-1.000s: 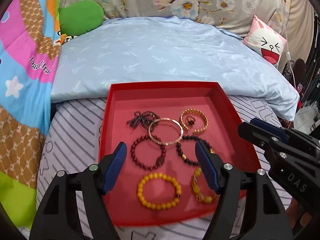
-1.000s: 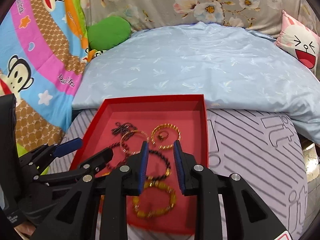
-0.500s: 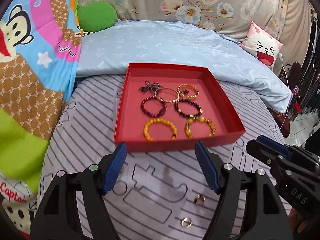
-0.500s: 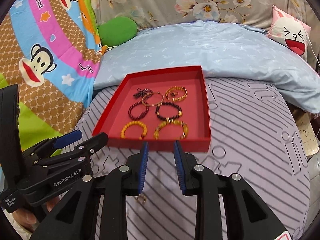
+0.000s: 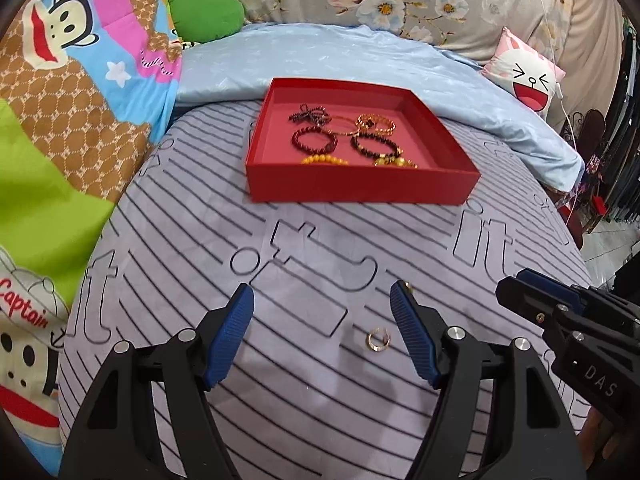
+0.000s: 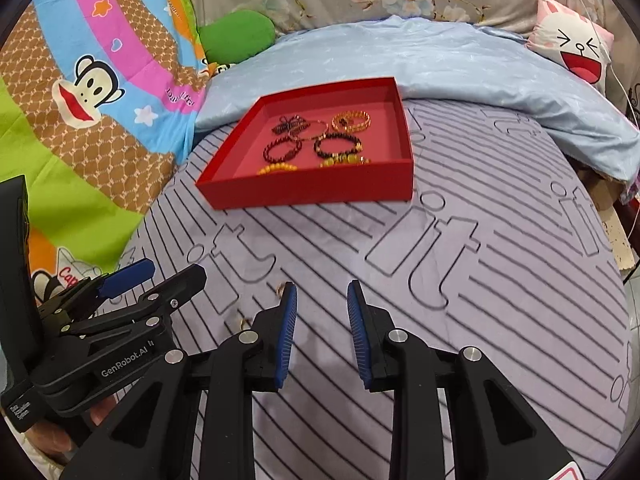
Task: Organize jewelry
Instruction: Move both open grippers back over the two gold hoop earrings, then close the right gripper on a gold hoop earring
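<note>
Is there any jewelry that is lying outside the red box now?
Yes. Two small gold rings lie loose on the striped sheet: gold ring between the open left gripper fingers, and second ring at a right gripper fingertip. The bracelets sit inside the red box.

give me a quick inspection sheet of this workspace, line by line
surface: grey striped bedsheet with outlined letter shapes.
job's things: shallow red cardboard tray holding beaded bracelets and a thin gold bangle; small gold ring lying on the sheet near the left tongs, a second gold ring partly hidden behind a finger.
clutter: nothing seen.
grippers: left tongs open, empty; right tongs open, narrower gap, empty.
cables: thin white cord hanging at far right.
surroundings: light blue quilt, green cushion, pink laughing-face pillow, cartoon monkey blanket.
</note>
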